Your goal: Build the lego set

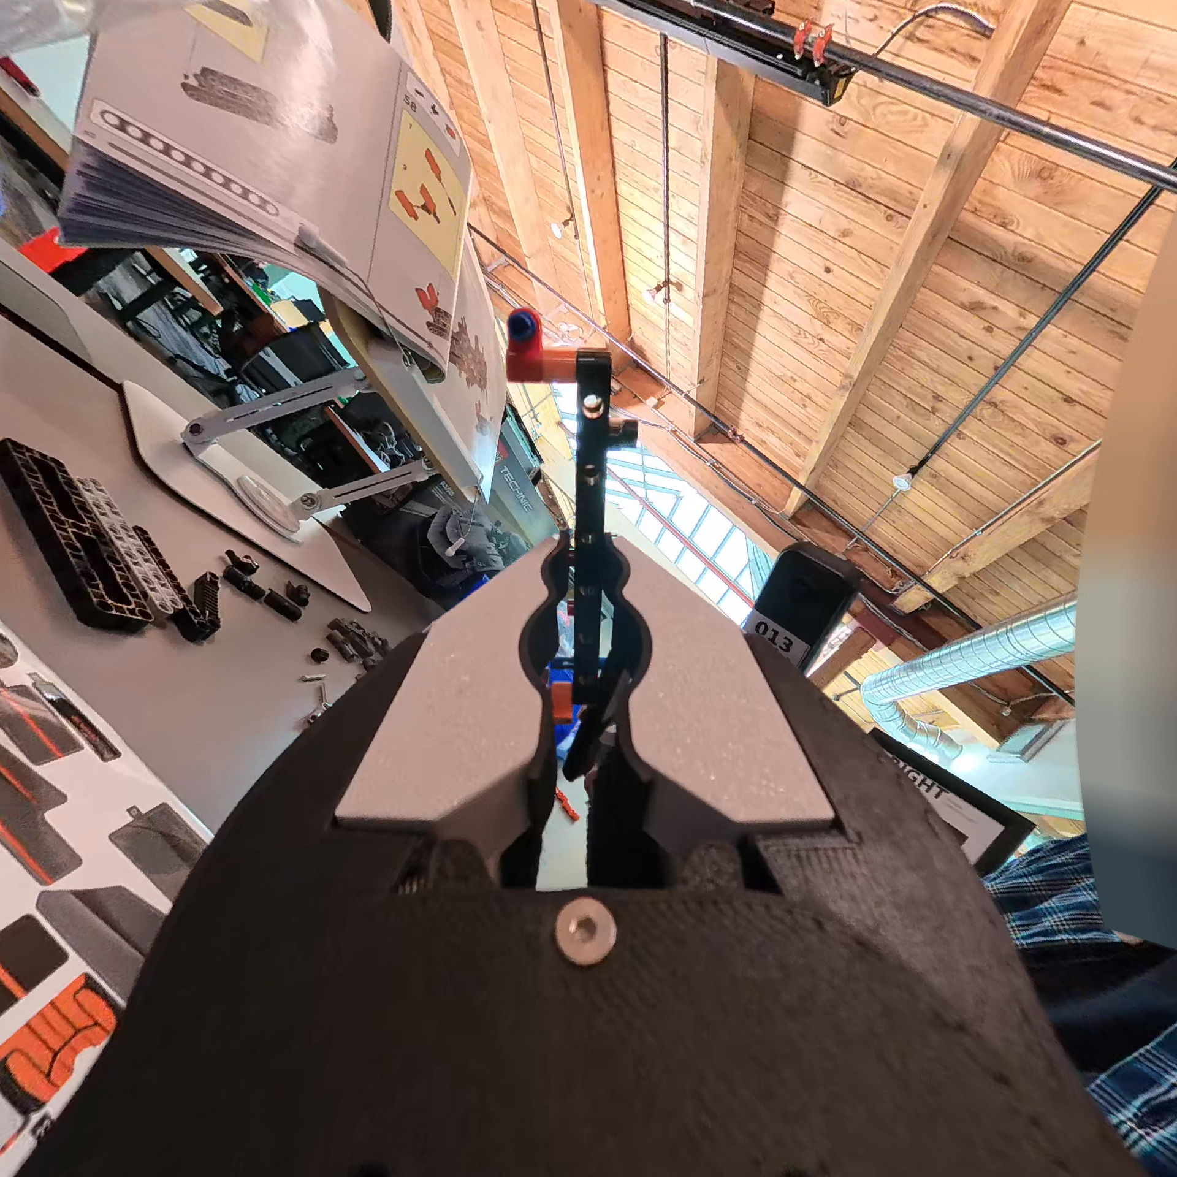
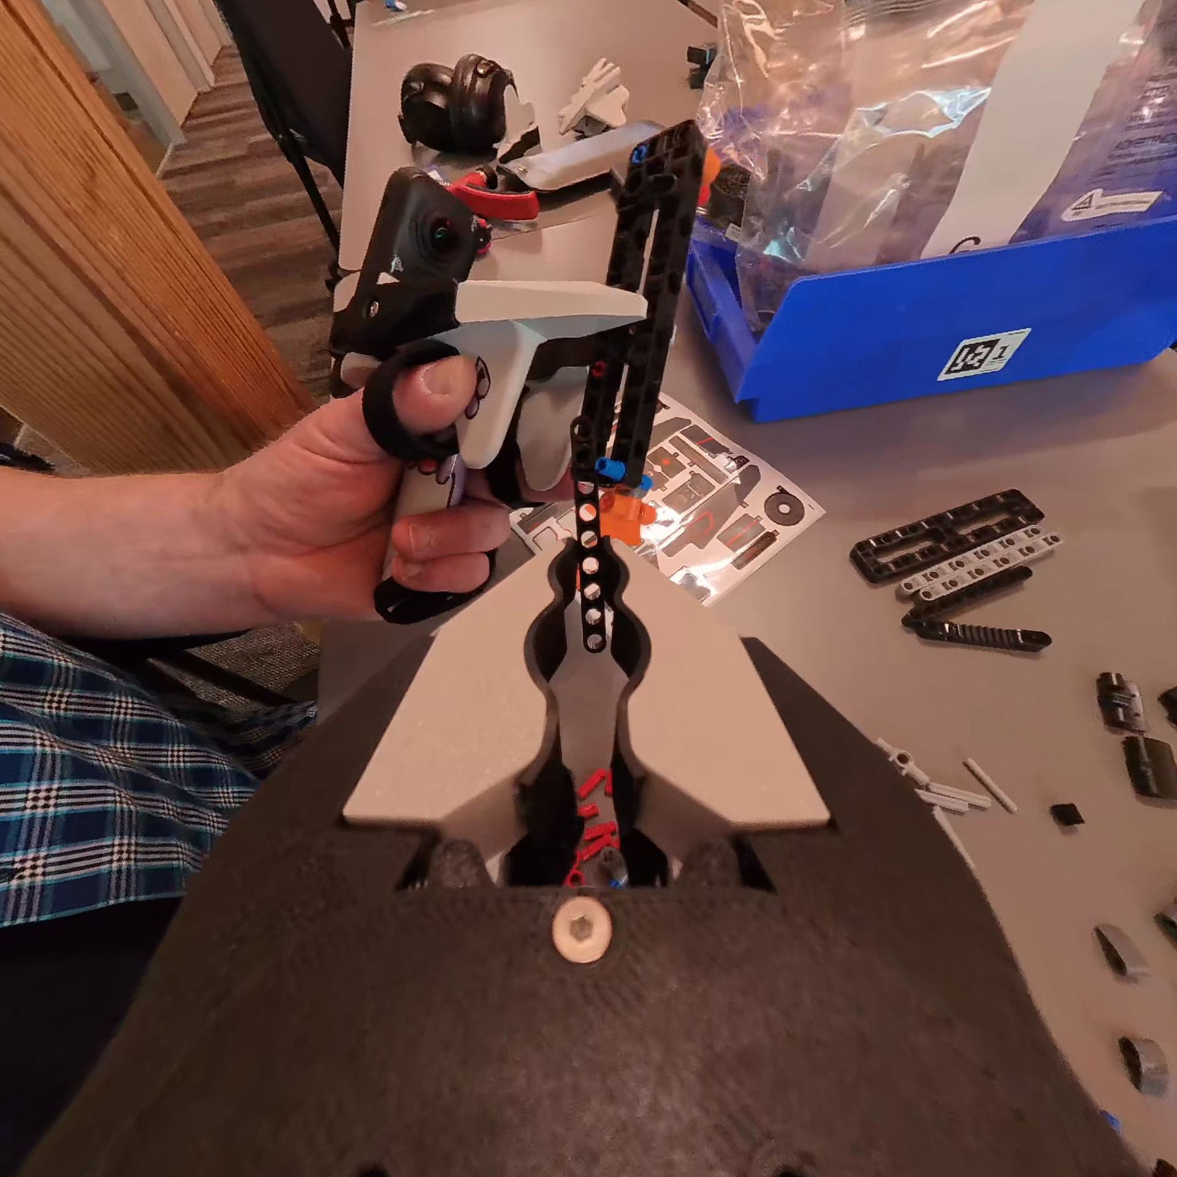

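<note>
My left gripper [image 1: 587, 544] points up toward the ceiling and is shut on a long black frame assembly [image 1: 589, 497], seen edge-on. A red connector [image 1: 527, 363] with a blue pin sits at its top. In the right wrist view a hand holds the left gripper [image 2: 637, 312], its grey fingers clamped on the upright black frame [image 2: 662, 210]. My right gripper [image 2: 589, 546] is shut on a thin black beam with holes [image 2: 591, 586]. The beam's upper end meets the frame's lower end by a blue pin [image 2: 608, 468] and an orange piece [image 2: 627, 513].
A blue bin [image 2: 923, 331] holding plastic bags stands at the back right. A sticker sheet [image 2: 713, 484] lies under the assembly. Loose black and grey beams [image 2: 955, 554] and small parts [image 2: 1140, 739] lie to the right. An instruction booklet [image 1: 255, 159] hangs on a stand. Across from one pair of fingers to the other is roughly 7 cm.
</note>
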Motion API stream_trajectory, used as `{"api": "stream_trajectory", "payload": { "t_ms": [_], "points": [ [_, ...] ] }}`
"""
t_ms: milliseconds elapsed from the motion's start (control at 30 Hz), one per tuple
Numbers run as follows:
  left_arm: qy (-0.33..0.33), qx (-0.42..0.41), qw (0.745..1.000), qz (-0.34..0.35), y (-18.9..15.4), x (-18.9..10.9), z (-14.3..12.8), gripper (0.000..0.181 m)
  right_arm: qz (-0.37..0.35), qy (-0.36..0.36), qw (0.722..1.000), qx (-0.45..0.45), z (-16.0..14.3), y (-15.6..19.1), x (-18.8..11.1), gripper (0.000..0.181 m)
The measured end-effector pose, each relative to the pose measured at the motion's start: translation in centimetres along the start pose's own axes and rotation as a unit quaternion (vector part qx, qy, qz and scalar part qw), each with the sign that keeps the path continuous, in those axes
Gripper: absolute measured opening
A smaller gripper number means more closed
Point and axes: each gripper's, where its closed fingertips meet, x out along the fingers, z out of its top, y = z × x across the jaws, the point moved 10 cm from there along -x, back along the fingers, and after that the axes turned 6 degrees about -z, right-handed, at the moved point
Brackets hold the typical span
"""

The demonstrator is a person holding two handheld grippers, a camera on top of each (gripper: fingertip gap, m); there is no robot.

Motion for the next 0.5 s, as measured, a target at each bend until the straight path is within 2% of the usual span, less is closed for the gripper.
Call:
{"api": "stream_trajectory", "payload": {
  "t_ms": [300, 500],
  "points": [
    [0.011, 0.025, 0.999, 0.039, 0.0, -0.2, 0.2, 0.009, 0.005, -0.015, 1.0, 0.019, 0.5, -0.7, -1.1, 0.004],
    [0.041, 0.062, 0.995, 0.068, -0.4, 0.0, 0.1, 0.008, 0.057, -0.053, 0.989, 0.123, 0.6, -2.4, -1.1, 0.004]
  ]
}}
